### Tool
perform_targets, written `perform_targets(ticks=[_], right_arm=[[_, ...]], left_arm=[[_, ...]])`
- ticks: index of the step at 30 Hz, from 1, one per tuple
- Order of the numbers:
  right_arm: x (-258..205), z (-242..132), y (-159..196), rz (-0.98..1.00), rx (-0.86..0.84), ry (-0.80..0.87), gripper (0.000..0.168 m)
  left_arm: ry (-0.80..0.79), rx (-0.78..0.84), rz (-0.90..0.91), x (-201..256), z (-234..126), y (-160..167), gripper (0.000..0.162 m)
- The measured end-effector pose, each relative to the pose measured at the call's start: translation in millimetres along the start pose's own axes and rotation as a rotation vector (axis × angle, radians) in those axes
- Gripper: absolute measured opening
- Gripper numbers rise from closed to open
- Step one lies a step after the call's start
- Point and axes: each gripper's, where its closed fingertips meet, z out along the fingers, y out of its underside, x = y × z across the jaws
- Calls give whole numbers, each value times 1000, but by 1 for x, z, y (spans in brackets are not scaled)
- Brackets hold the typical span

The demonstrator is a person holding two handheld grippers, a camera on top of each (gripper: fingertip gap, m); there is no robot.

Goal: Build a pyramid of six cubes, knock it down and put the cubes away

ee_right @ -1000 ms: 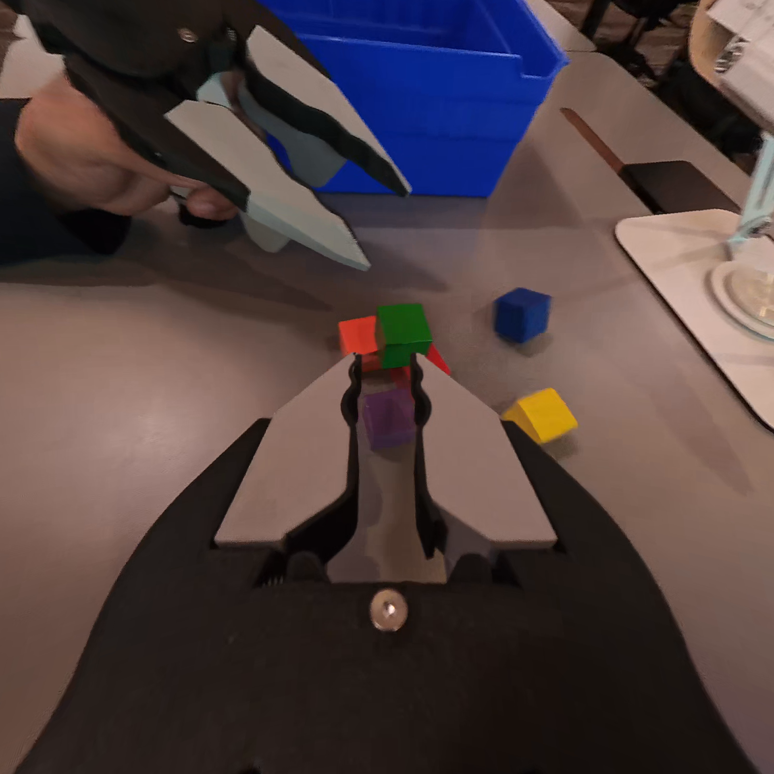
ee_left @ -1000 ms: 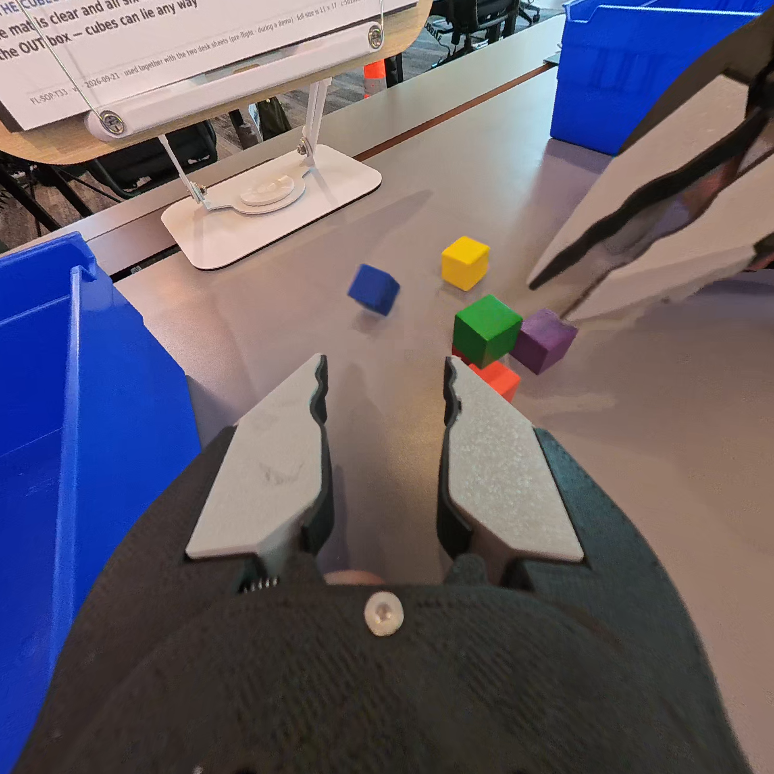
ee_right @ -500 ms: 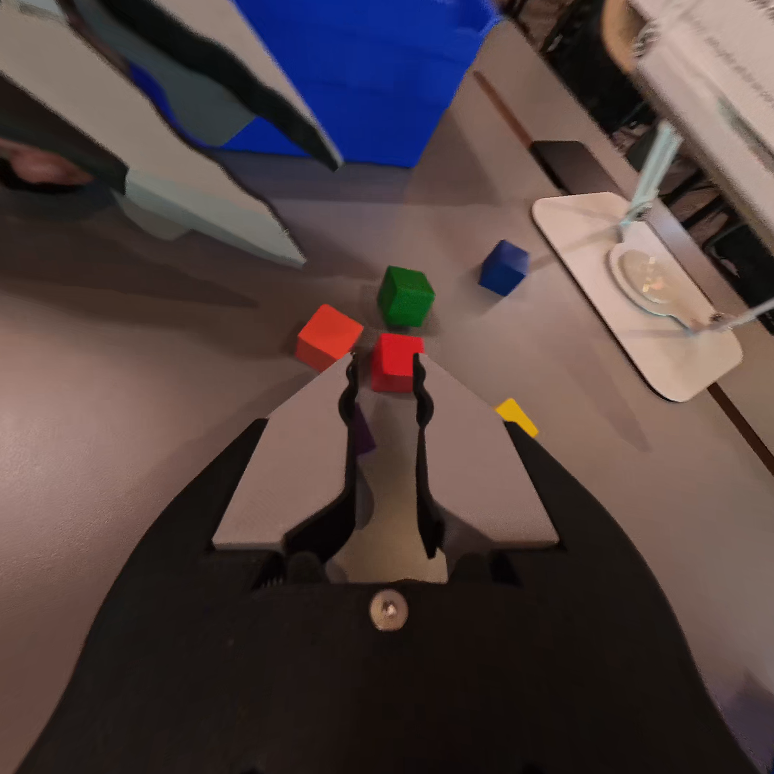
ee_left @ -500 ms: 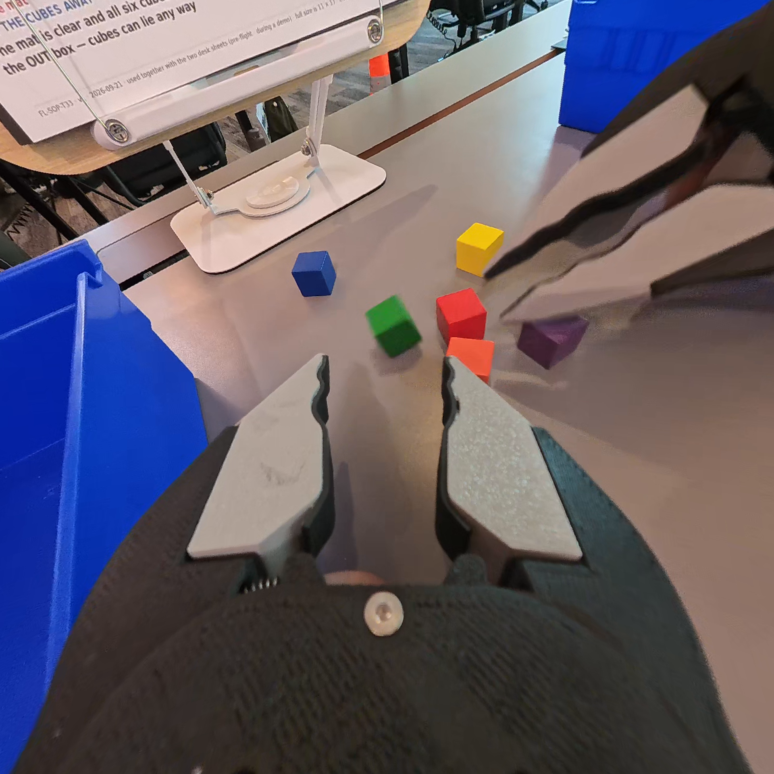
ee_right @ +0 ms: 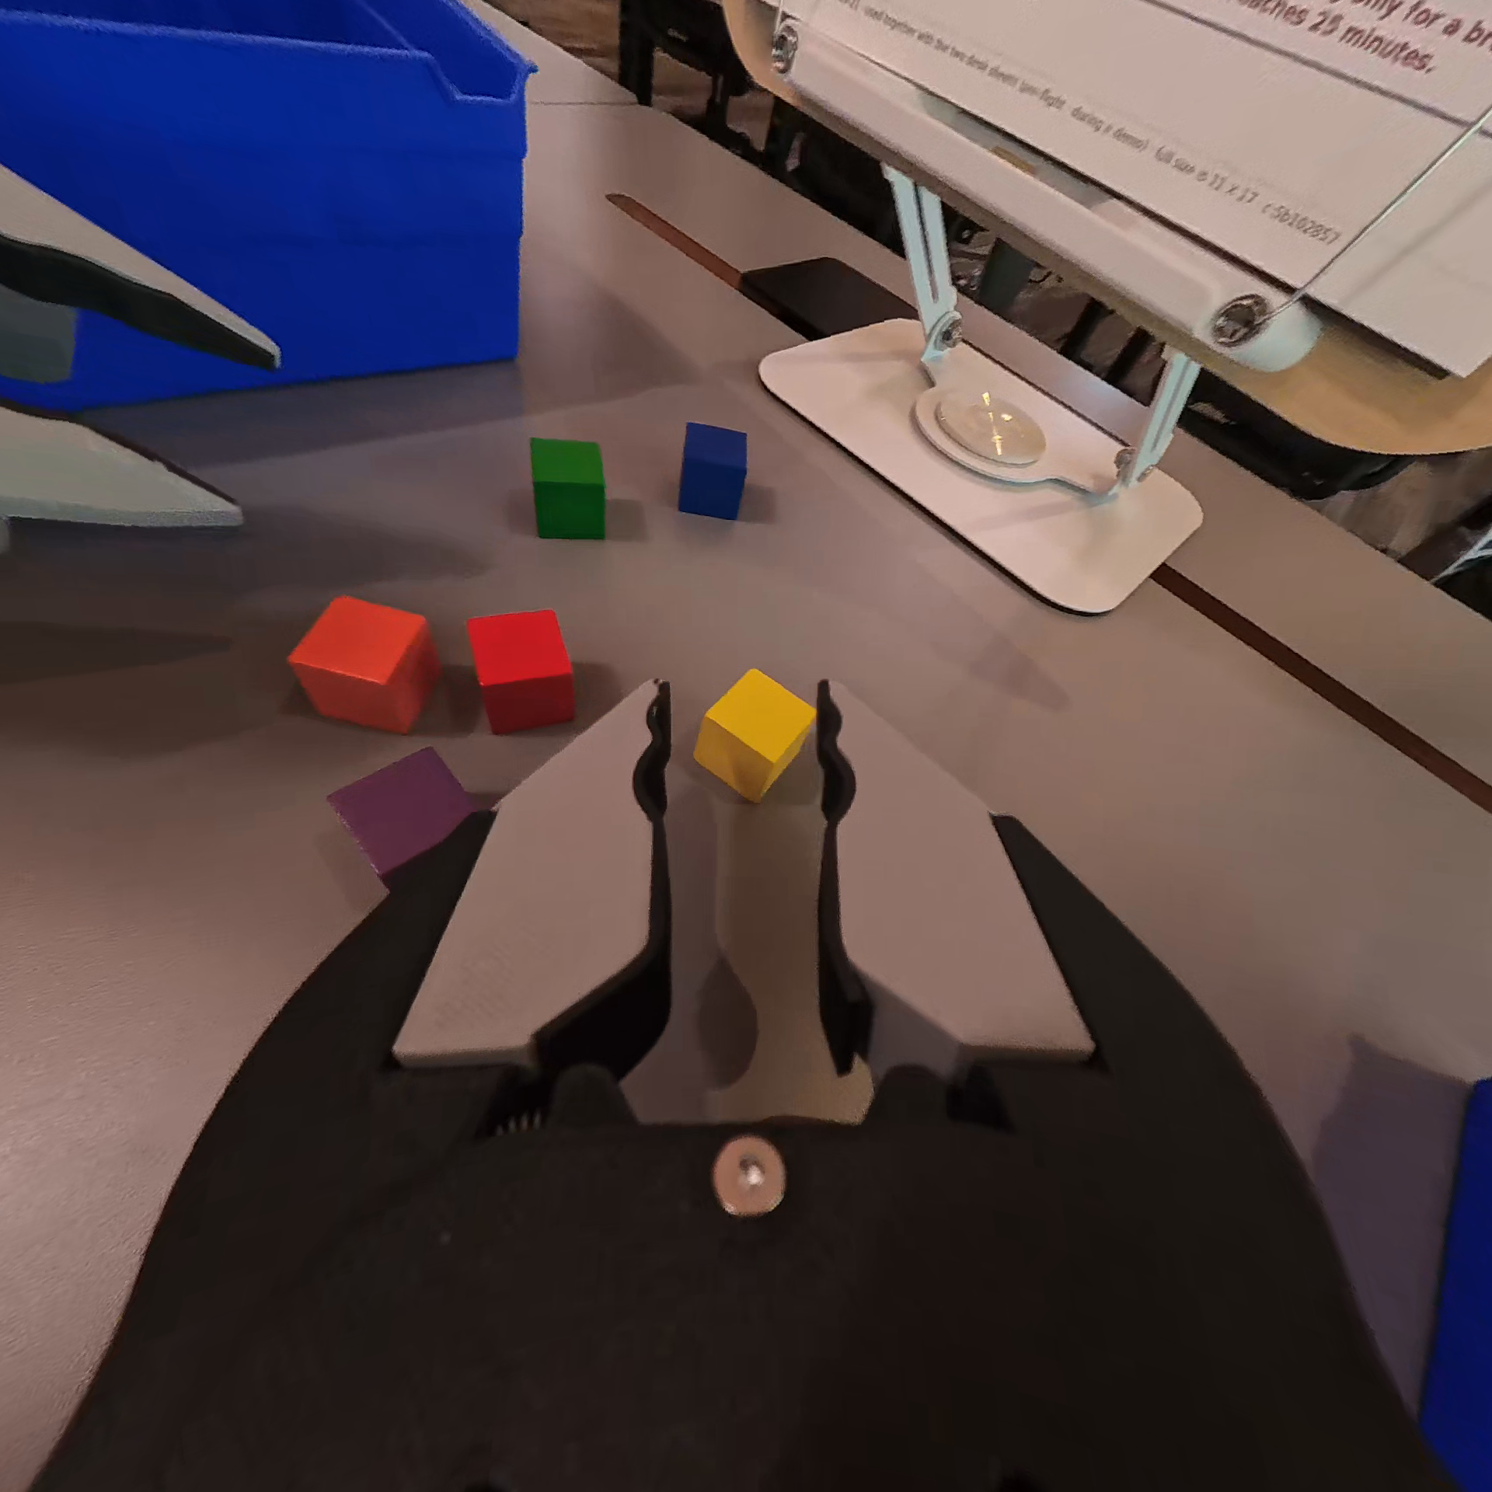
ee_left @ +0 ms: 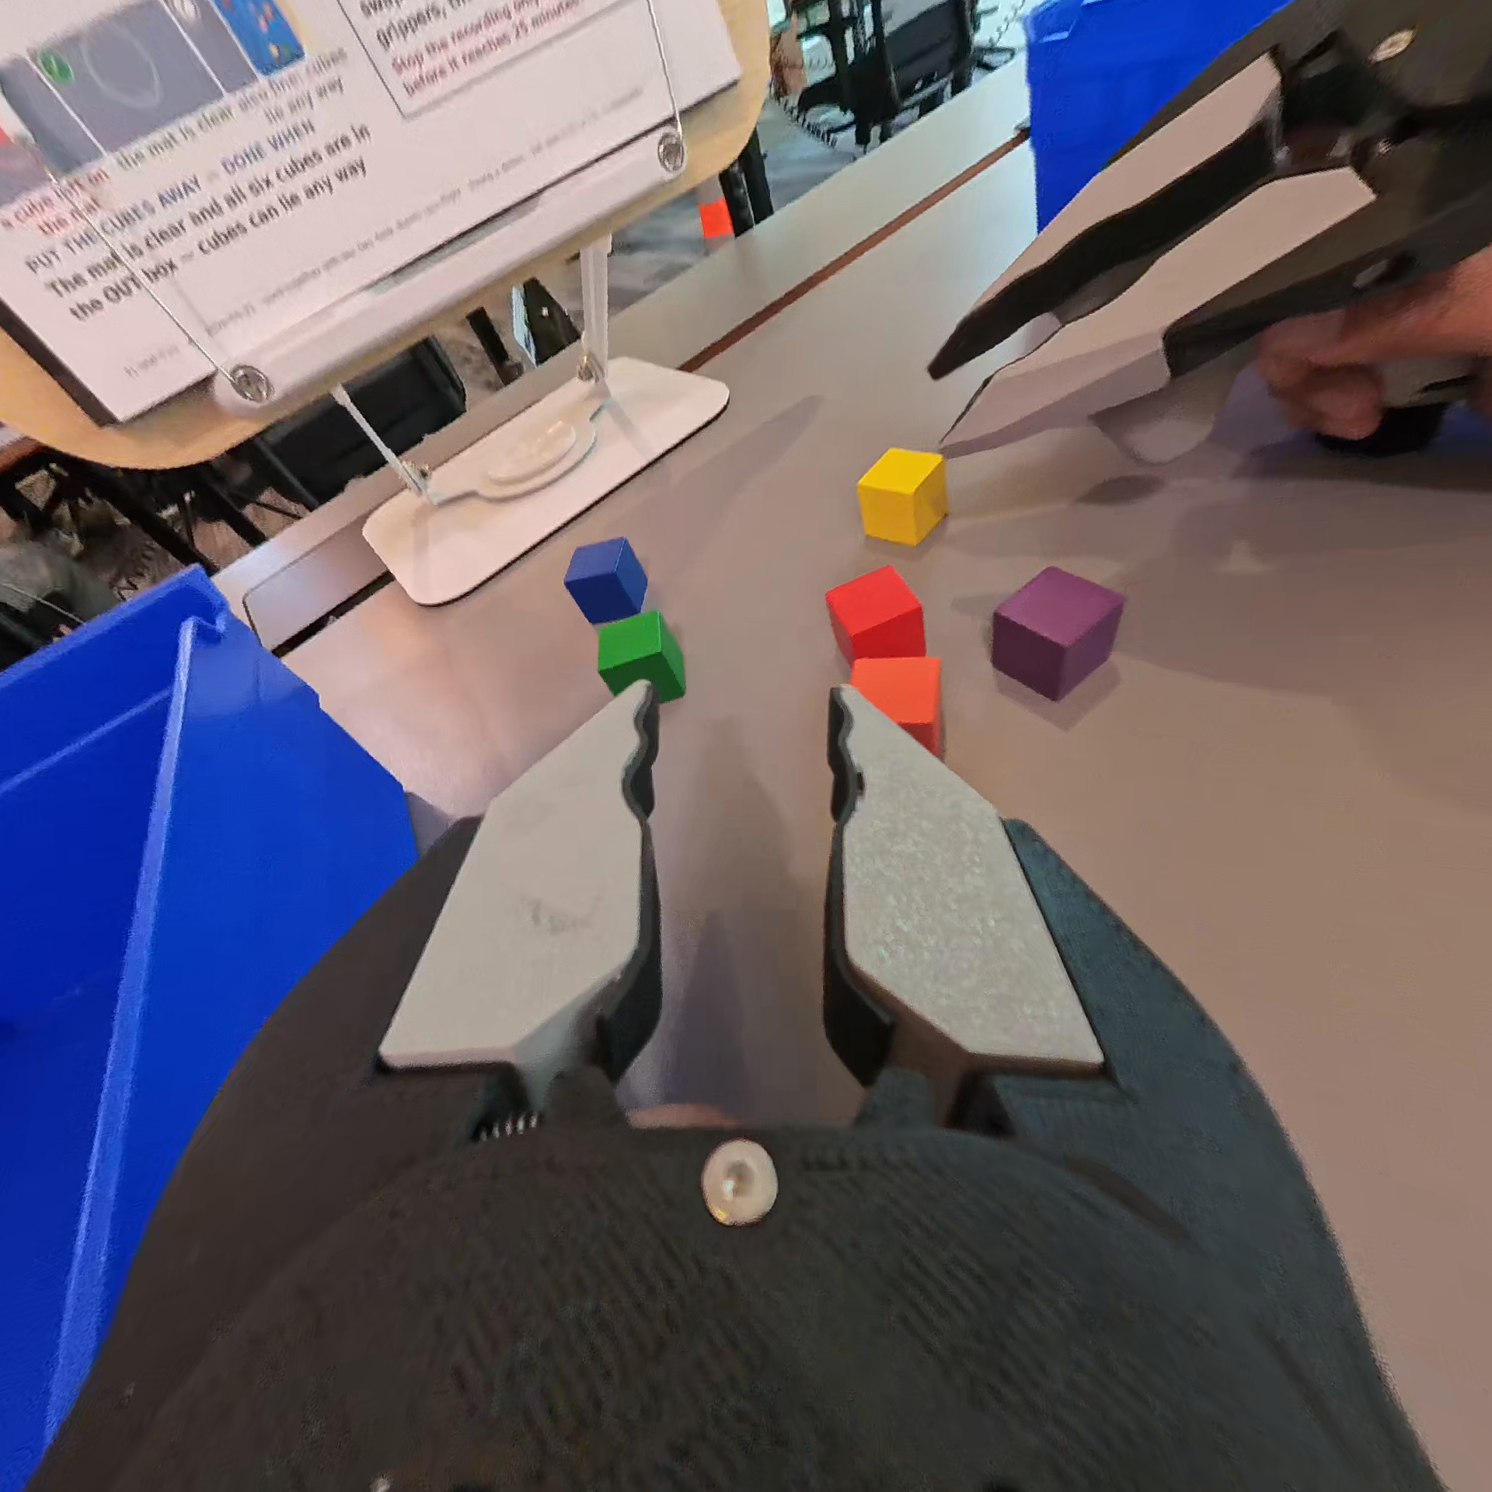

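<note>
Six cubes lie apart on the grey table. In the left wrist view they are yellow (ee_left: 903, 494), blue (ee_left: 605, 580), green (ee_left: 642, 655), red (ee_left: 876, 613), orange (ee_left: 900, 694) and purple (ee_left: 1056, 630). My left gripper (ee_left: 739, 710) is open and empty, with green by its left tip and orange by its right tip. My right gripper (ee_right: 741, 694) is open, with the yellow cube (ee_right: 755, 731) seen between its fingertips, not gripped. From the left, the right gripper (ee_left: 940, 408) hovers just behind and above the yellow cube.
A blue bin (ee_left: 121, 888) stands close on the left, and another blue bin (ee_left: 1082, 105) at the far right. A sign stand's white base (ee_left: 549, 476) sits behind the cubes. In the right wrist view the left gripper (ee_right: 254, 436) is in front of the blue bin (ee_right: 258, 202).
The stacked cubes have tumbled and spread out. The green cube rolled left next to the blue one. My right gripper moved from the purple and red cubes to the yellow one and opened wider.
</note>
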Motion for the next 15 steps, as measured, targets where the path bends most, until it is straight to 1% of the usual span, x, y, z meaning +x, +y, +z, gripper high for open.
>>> perform_targets(ticks=[5,6,7,12,15], right_arm=[[7,-10,-4,-10,41,89,34],[8,-13,-5,0,49,99,33],[9,-16,-6,10,60,107,31],[1,-29,-9,21,97,94,26],[-5,-33,-9,-3,97,97,25]], left_arm=[[-73,20,39,-5,-2,-3,40],[-101,18,59,-7,-3,-3,38],[-136,12,83,-10,-3,-2,33],[-224,-80,190,-12,3,8,31],[-264,-124,206,-18,4,14,27]])
